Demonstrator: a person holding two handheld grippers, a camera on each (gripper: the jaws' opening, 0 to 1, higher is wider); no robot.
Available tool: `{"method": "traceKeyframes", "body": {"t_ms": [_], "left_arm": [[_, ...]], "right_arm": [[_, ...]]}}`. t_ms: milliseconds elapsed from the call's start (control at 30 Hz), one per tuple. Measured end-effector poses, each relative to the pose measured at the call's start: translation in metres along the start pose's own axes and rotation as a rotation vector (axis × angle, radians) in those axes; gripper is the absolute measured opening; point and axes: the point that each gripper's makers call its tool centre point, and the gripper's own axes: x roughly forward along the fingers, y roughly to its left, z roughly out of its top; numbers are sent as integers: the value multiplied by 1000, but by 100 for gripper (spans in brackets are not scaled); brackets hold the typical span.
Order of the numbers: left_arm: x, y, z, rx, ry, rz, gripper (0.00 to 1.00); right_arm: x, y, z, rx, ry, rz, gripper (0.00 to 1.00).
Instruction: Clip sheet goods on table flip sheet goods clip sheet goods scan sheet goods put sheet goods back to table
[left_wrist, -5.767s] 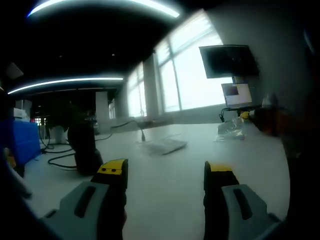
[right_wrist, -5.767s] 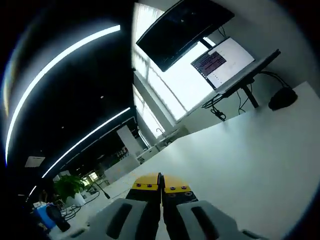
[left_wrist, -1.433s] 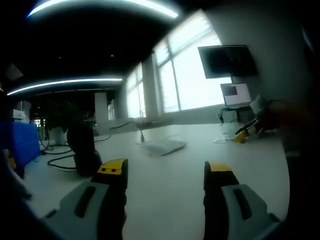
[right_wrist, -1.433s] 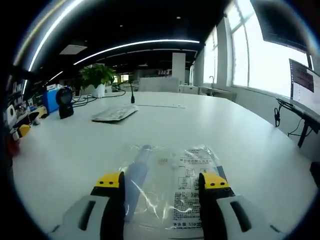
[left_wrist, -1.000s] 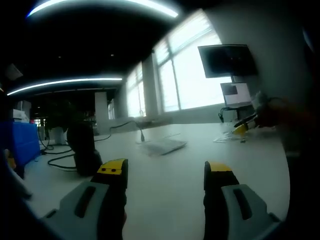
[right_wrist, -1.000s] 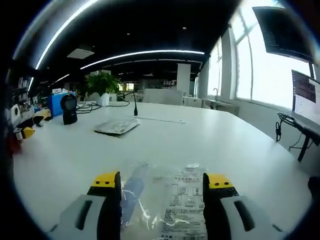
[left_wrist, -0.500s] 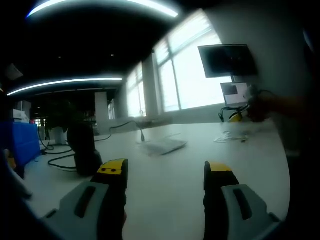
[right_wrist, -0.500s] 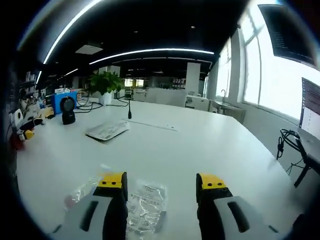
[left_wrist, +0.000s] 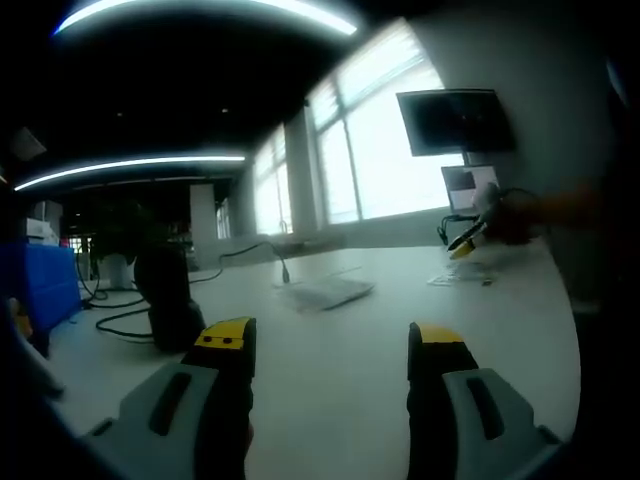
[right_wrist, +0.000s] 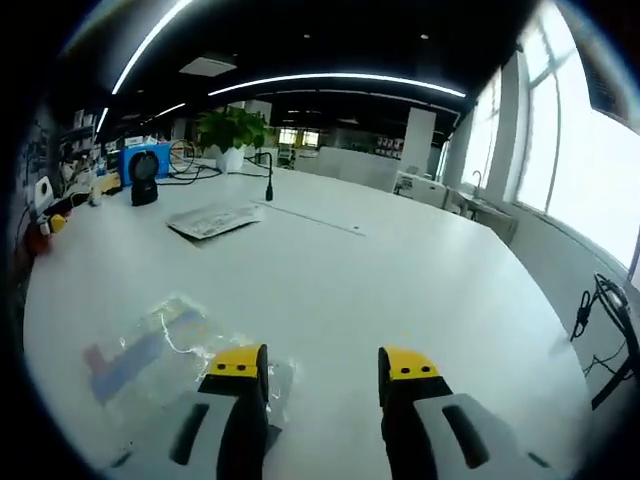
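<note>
Clear crinkled plastic, the bag (right_wrist: 150, 350) lies flat on the white table (right_wrist: 400, 290) at lower left of the right gripper view, a blue item inside, beside the right gripper (right_wrist: 323, 368), jaws spread. Another packet (right_wrist: 213, 220) and scanner (right_wrist: 145, 179) sit upper left. The left gripper (left_wrist: 332, 340) stands spread, empty.

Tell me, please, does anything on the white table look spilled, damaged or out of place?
Nothing stands out. A clear plastic bag lies flat on the white table, left of the open right gripper. Another packet lies further off. The left gripper is open over bare tabletop.
</note>
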Motion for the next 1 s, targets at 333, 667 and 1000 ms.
{"method": "traceKeyframes", "body": {"t_ms": [333,667,1000], "left_arm": [[0,-1,0,2,2,0,54],[0,-1,0,1,2,-1,54],[1,-1,-1,3,6,-1,54]], "right_arm": [[12,9,-11,29,53,44,31],[13,10,-18,69,81,69,22],[15,9,-22,167,96,104,17]]}}
